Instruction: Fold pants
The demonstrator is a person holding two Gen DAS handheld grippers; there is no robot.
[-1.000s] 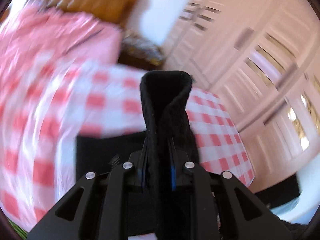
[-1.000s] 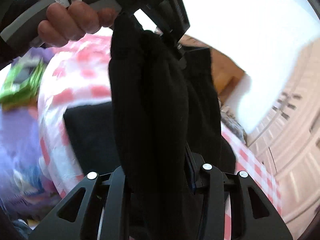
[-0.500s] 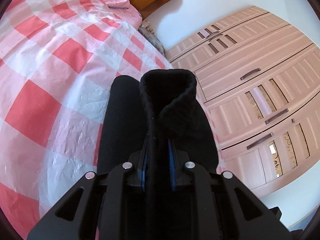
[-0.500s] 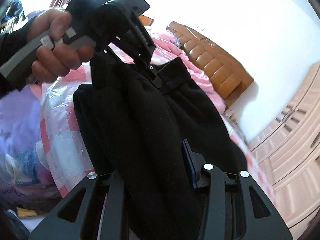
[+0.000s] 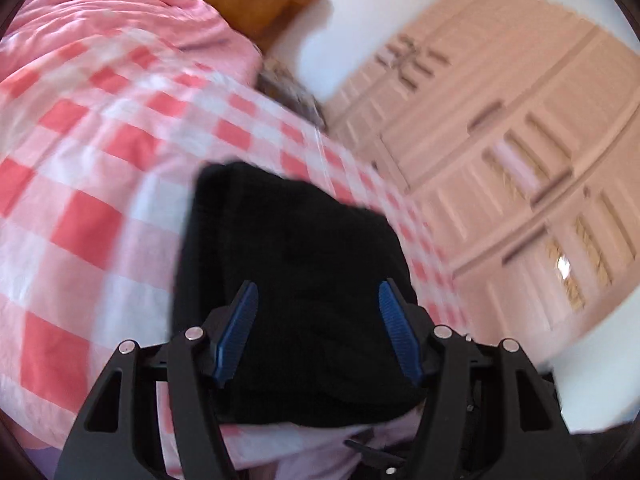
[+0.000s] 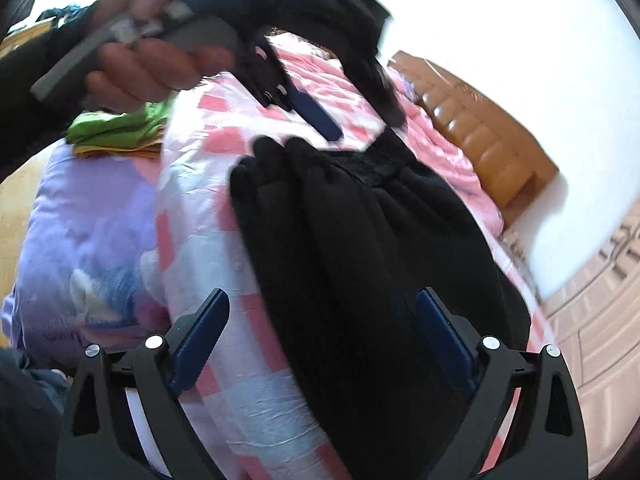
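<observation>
Both tongs, left (image 5: 318, 330) and right (image 6: 322, 346), gape above the black pants (image 6: 360, 248) on the bed (image 5: 92, 184); unpinned folds may slump apart.

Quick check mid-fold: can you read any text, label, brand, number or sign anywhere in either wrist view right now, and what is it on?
No text can be read in either view.
White label patches on the grey handle of the left gripper, seen from the right wrist view: too blurred to read.
Faint dark marks on the lilac printed quilt: too small and blurred to tell if they are writing.
Black pants, red-and-white checked bedspread, right gripper: no visible lettering.
</observation>
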